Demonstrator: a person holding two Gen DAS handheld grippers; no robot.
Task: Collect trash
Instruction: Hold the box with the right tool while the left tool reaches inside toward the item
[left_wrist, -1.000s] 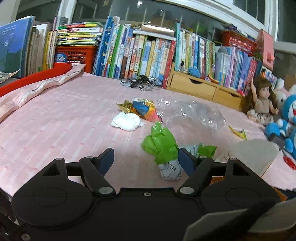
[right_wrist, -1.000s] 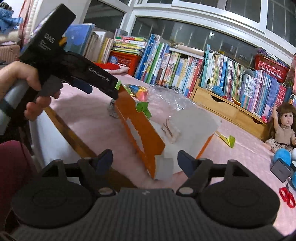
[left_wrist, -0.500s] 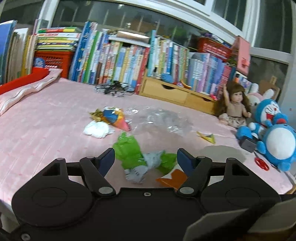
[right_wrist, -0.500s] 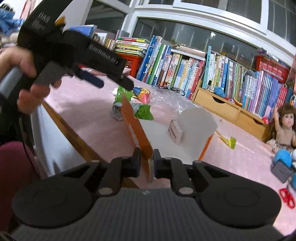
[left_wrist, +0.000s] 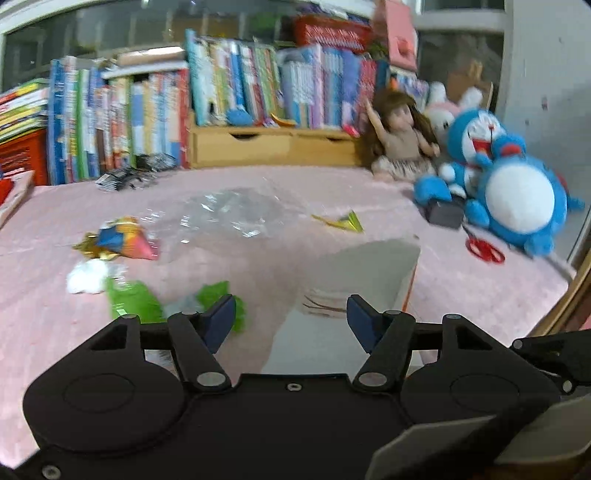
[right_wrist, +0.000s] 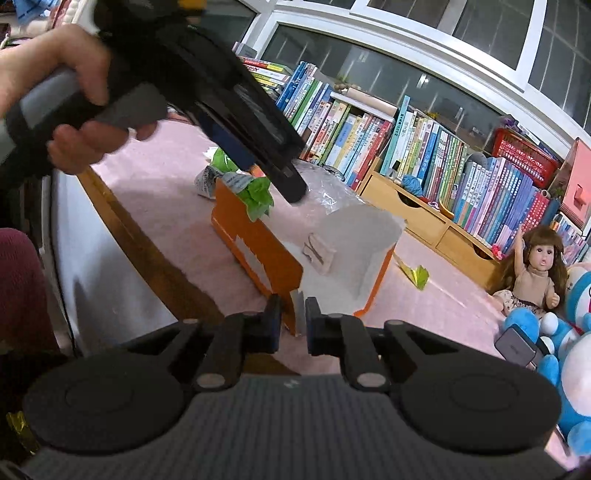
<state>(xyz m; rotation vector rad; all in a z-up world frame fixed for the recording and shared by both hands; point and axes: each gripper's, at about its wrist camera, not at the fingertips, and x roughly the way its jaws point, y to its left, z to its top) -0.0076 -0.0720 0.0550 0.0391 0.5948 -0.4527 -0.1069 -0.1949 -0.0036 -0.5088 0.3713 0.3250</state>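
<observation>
An orange carton (right_wrist: 258, 240) with a grey-white inside lies open on the pink bed, and my right gripper (right_wrist: 291, 319) is shut on its near wall. In the left wrist view my left gripper (left_wrist: 291, 319) is open and holds nothing, hovering over the carton's mouth (left_wrist: 369, 266). A hand holds that left gripper (right_wrist: 284, 181) above the carton's far-left corner. A green wrapper (left_wrist: 133, 299) with crumpled paper lies just left of the carton; in the right wrist view the green wrapper (right_wrist: 258, 194) shows at the rim. Further left lie a white tissue (left_wrist: 86, 275) and a colourful wrapper (left_wrist: 122, 242).
A clear plastic sheet (left_wrist: 229, 210) and a yellow-green paper plane (left_wrist: 347, 221) lie mid-bed. A doll (left_wrist: 400, 140), blue plush toys (left_wrist: 517, 192) and red scissors (left_wrist: 484, 251) sit at the right. Books and a wooden drawer unit (left_wrist: 273, 146) line the back. The bed's wooden edge (right_wrist: 147, 251) runs at the left.
My right gripper went from open to shut on the carton's wall. My left gripper swung right, from above the green wrapper to above the carton's mouth, staying open.
</observation>
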